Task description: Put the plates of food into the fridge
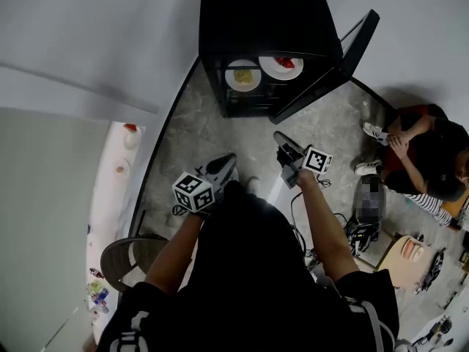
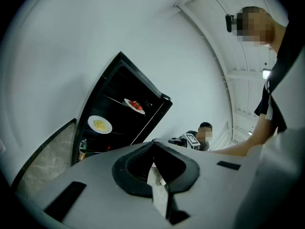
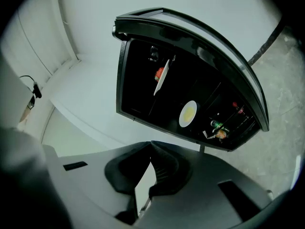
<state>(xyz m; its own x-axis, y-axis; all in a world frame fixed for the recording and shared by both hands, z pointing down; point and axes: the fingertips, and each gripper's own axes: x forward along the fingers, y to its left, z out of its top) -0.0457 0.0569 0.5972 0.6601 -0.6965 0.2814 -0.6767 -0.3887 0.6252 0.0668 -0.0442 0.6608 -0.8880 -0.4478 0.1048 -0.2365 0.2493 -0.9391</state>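
Note:
A black fridge [image 1: 256,20] stands ahead with its door [image 1: 333,61] swung open to the right. Inside it, on a shelf, lie a white plate of yellow food [image 1: 242,75] and a white plate of red food [image 1: 281,66]. Both plates also show in the left gripper view, the yellow one [image 2: 99,124] below the red one [image 2: 134,105], and in the right gripper view [image 3: 188,113], [image 3: 161,77]. My left gripper [image 1: 227,160] and right gripper [image 1: 281,138] are held side by side well short of the fridge, both shut with nothing in them.
A person sits on the floor at the right [image 1: 425,152], past the open door. Cables and gear [image 1: 366,226] lie near my right side. A white counter [image 1: 117,174] runs along the left, with a round stool [image 1: 128,255] beside it. Bottles [image 3: 219,128] stand low in the fridge.

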